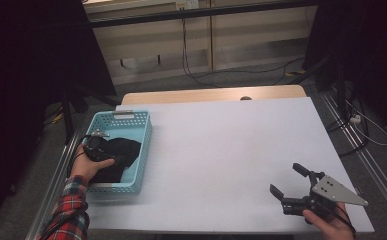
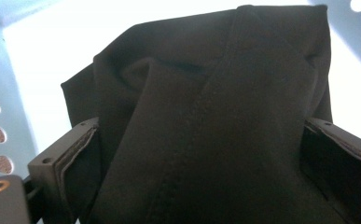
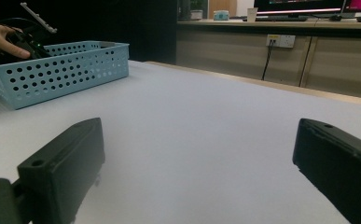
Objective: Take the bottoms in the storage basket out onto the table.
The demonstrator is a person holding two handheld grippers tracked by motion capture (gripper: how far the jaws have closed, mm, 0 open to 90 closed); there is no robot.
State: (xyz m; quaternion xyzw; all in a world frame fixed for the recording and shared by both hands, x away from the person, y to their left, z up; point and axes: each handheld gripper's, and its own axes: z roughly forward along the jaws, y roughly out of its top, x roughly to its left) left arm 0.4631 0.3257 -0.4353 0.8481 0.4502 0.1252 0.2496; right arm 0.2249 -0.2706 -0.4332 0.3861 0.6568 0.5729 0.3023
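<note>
Left gripper is down inside the light blue basket, jaws spread wide with a dark cloth bunched between them; cloth fills the gap from one jaw to the other and rises ahead of the tips, but the pads do not look pressed in, so jaws apart around the cloth, not clamped yet; cloth lies in the near half of the basket, heaped against the wall on the person's side.

Step in hand, as I read it: grab the cloth to lift it out; to do it well, close on the thick fold with the stitched seam running between the jaws, not on a thin edge, so the whole piece comes up rather than a corner; push tips a bit deeper before closing; lift straight up until the cloth clears the rim.

Edges: perforated basket wall sits just outside the left-hand jaw, another wall past the right-hand jaw's far side; little room sideways, so no swinging inside the basket; basket is light and may ride up with the cloth if fabric snags the holes.

Right gripper rests low near the table front edge, jaws wide apart, nothing between them; bare white table stretches ahead of its jaws to the basket, plenty of room to lay the cloth; it could brace the basket rim.
</note>
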